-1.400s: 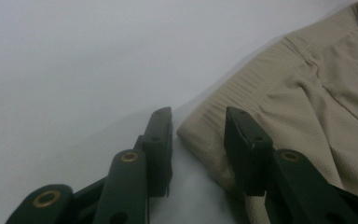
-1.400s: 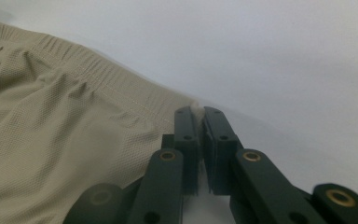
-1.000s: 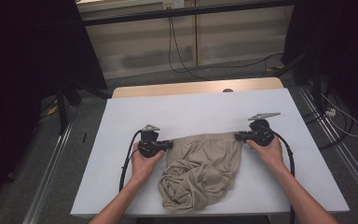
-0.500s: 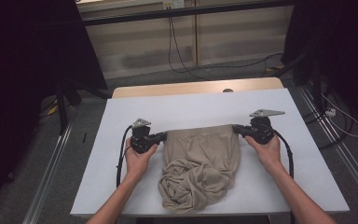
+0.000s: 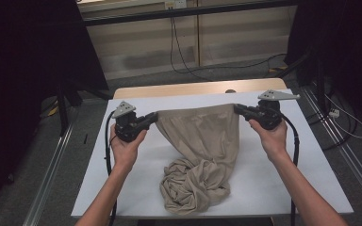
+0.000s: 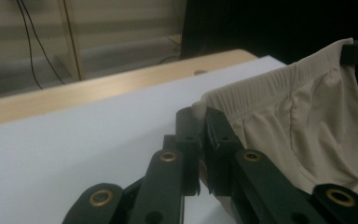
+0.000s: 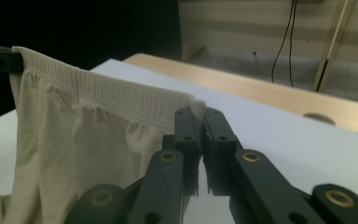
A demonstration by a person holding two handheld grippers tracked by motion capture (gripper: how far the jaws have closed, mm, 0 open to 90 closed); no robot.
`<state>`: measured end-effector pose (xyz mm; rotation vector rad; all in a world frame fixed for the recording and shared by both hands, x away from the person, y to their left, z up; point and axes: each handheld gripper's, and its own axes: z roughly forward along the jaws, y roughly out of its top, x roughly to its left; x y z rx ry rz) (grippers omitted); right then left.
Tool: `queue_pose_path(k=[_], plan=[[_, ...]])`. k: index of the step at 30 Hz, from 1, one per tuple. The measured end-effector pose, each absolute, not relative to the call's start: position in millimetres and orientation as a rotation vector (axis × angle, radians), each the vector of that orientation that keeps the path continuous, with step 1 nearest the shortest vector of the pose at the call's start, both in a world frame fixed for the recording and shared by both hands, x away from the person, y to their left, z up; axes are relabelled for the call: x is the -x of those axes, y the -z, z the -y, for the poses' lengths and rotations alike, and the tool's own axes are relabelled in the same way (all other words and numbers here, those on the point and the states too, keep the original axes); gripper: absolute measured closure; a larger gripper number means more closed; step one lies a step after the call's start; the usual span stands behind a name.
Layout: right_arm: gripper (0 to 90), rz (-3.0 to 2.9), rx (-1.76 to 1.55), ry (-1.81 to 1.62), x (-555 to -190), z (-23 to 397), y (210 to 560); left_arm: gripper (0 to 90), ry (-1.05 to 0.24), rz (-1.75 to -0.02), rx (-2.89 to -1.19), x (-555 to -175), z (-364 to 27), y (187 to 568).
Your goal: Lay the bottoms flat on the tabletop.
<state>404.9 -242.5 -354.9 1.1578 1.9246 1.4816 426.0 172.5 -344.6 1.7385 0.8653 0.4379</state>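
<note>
Beige elastic-waist shorts [image 5: 202,141], waistband pinched at each end by left gripper [image 5: 152,119] and right gripper [image 5: 239,109], held stretched above table [image 5: 136,179]; lifting clear and shaking out judged next.

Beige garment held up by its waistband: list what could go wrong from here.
1. Each gripper, left gripper and right gripper, pinches just a corner of the waistband; a tug could pull the elastic free.
2. The lower part of the garment lies twisted in a heap on the table; lifting may not untangle it.
3. The waistband is already taut, so spreading further may strain it.
</note>
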Motion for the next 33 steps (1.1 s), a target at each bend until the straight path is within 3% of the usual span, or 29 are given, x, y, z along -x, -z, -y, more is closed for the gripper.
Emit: queue_pose_path(k=[10,22,25,33], plan=[[85.4,-1.855,-1.055,-1.530,-407,235,299,85.5,-0.538,-0.805,-1.652,-426,-182,284],[85.4,-1.794,-0.916,-1.510,-419,216,206,85.5,-0.624,-0.789,-1.540,-434,-193,217],[85.4,-1.797,-0.933,-1.486,-424,218,213,85.5,-0.589,-0.795,-1.569,-444,-189,230],[85.3,-1.872,-1.060,-1.456,-442,234,278,85.4,-0.481,-0.867,-1.669,-474,-173,288]])
